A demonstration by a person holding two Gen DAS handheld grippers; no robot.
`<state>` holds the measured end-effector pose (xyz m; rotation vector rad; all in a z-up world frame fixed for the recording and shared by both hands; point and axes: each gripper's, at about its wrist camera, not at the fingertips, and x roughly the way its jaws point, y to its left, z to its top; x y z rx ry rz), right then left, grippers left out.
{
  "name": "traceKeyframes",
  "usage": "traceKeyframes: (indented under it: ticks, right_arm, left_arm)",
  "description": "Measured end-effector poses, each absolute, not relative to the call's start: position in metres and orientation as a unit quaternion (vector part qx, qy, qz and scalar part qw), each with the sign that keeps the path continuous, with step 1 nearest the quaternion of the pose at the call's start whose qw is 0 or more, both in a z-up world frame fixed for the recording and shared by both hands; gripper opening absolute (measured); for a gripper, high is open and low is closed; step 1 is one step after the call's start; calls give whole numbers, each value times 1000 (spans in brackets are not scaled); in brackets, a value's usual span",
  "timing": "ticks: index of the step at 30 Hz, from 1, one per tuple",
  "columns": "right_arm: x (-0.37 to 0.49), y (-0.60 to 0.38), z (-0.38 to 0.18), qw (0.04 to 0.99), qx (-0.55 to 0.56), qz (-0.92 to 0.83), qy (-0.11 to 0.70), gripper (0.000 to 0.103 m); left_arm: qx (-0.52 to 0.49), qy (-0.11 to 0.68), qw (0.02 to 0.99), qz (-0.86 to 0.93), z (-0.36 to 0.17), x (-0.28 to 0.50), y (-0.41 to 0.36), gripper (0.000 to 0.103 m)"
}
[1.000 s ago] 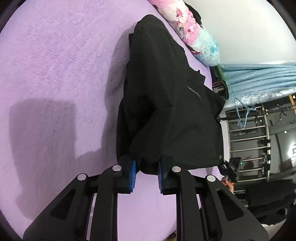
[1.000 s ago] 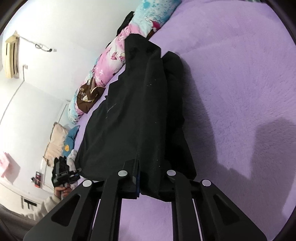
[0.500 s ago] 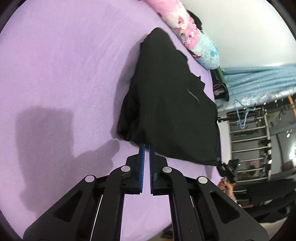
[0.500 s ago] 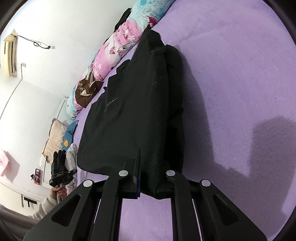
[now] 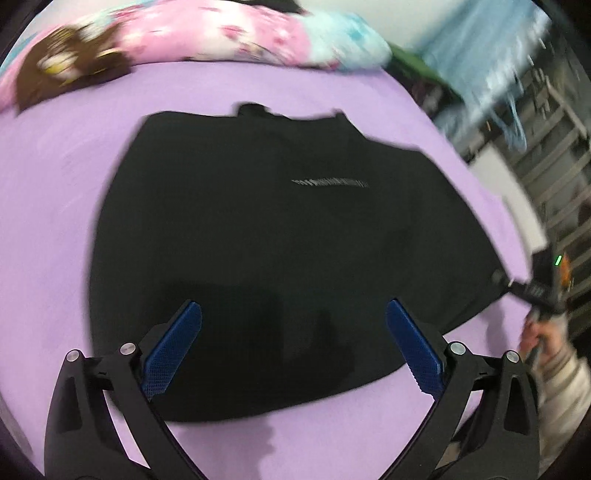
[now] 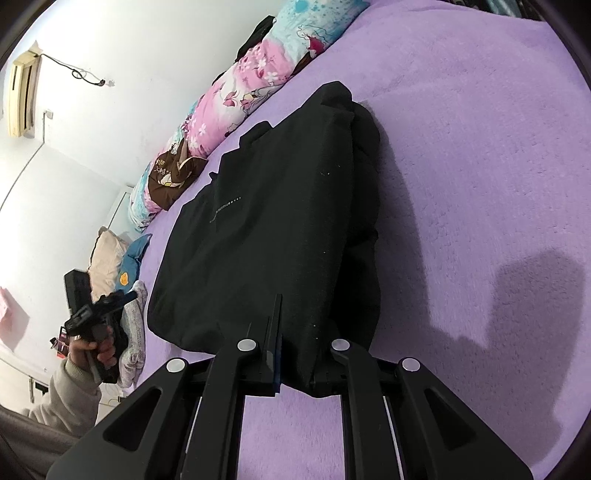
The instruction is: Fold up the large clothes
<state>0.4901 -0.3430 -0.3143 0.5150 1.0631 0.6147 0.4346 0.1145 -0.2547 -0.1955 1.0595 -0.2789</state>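
Now right tool point(image 6: 295, 350) pinches black garment point(image 6: 266, 236); left tool point(image 5: 293, 339) opening, empty.

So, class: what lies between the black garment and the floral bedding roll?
Only bare purple blanket separates black garment from floral bedding roll, per left wrist view.

The black garment point(image 5: 258, 236) lay folded flat on the purple bed, spread ahead of and beneath the wide left claw point(image 5: 293, 343), a small pale print line across its chest. Its near hem corner sat pinched inside the right claw point(image 6: 295, 354).
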Motion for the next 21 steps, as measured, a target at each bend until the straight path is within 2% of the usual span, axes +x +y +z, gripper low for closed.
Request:
traceKeyframes:
  ticks: [4, 10, 17, 21]
  right_arm:
    - [488, -341, -310, 789, 238, 285, 490, 9]
    - [487, -328, -288, 794, 222, 301, 478, 9]
    - [484, -296, -252, 799, 186, 337, 462, 8]
    - [481, -280, -238, 800, 168, 349, 458, 7]
  left_arm:
    - [-28, 516, 848, -114, -288, 460, 75, 97]
    - [53, 512, 848, -129, -333, 452, 47, 97]
    - [52, 499, 856, -125, -362, 452, 51, 98]
    - [45, 499, 856, -128, -352, 449, 59, 97]
